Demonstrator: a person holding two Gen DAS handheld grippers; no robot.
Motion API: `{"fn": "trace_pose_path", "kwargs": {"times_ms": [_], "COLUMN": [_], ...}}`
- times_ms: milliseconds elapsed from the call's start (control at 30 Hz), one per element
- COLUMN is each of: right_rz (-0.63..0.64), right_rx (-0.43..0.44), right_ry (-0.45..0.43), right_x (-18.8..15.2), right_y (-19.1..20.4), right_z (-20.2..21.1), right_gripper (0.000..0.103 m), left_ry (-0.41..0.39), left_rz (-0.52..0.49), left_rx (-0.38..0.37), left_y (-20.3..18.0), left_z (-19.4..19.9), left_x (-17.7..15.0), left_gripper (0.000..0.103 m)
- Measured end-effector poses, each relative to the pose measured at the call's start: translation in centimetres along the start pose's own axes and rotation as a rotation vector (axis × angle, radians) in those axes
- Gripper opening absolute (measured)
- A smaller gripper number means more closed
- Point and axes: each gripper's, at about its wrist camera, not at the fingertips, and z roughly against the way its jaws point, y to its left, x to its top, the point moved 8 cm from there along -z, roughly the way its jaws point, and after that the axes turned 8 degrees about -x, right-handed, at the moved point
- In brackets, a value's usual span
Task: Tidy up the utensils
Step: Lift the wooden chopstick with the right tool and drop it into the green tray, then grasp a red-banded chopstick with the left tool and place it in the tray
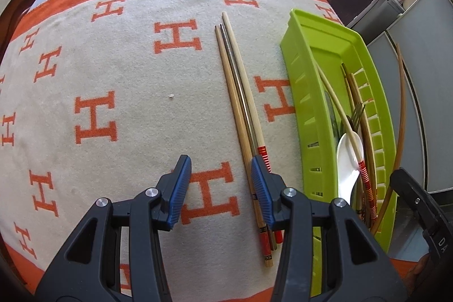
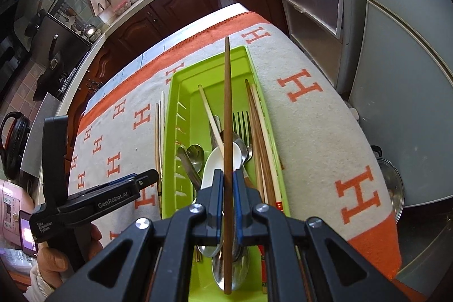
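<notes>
Three chopsticks (image 1: 235, 92) lie side by side on the H-patterned cloth (image 1: 113, 61), left of the green tray (image 1: 308, 92). My left gripper (image 1: 220, 163) hangs open just above the cloth with nothing between its fingers; its right finger covers the chopsticks' near ends. The tray (image 2: 181, 81) holds a white spoon (image 2: 213, 163), a fork (image 2: 242, 120), metal spoons and several chopsticks. Over the tray, my right gripper (image 2: 227, 174) is shut on a dark brown chopstick (image 2: 227, 92) that points away along the tray. The left gripper (image 2: 133, 184) shows at the tray's left, held by a hand (image 2: 51, 259).
The cloth-covered table ends close behind the tray's far end, with wooden kitchen cabinets (image 2: 170, 7) beyond. A grey fridge (image 2: 402, 104) stands at the right, with a steel pot (image 2: 392, 188) low beside the table. A pink cooker (image 2: 11, 205) sits at the left.
</notes>
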Motion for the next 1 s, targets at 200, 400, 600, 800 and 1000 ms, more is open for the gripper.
{"fn": "trace_pose_path", "kwargs": {"times_ms": [200,400,600,800,1000], "right_rz": [-0.008,0.01,0.016,0.013,0.016], "right_rx": [0.002,-0.006,-0.008,-0.011,-0.008], "right_ry": [-0.002,0.0,-0.003,-0.006,0.002], "right_x": [0.0,-0.1,-0.1,-0.1,-0.2], "right_y": [-0.3,-0.2,-0.1,-0.1,-0.3], "right_z": [0.1,0.2,0.4,0.5,0.3], "right_gripper": [0.007,0.008,0.019,0.019,0.019], "left_ry": [0.005,-0.011,-0.014,-0.008,-0.037], "left_rz": [0.007,0.013,0.024,0.017,-0.046], "left_rx": [0.014,0.024,0.017,0.038,0.131], "left_y": [-0.2,-0.2,0.2,0.0,-0.8], "left_z": [-0.2,-0.4,-0.3,-0.5,-0.8], "left_x": [0.2,0.5,0.5,0.4,0.7], "left_gripper": [0.041,0.041,0.028,0.018,0.017]}}
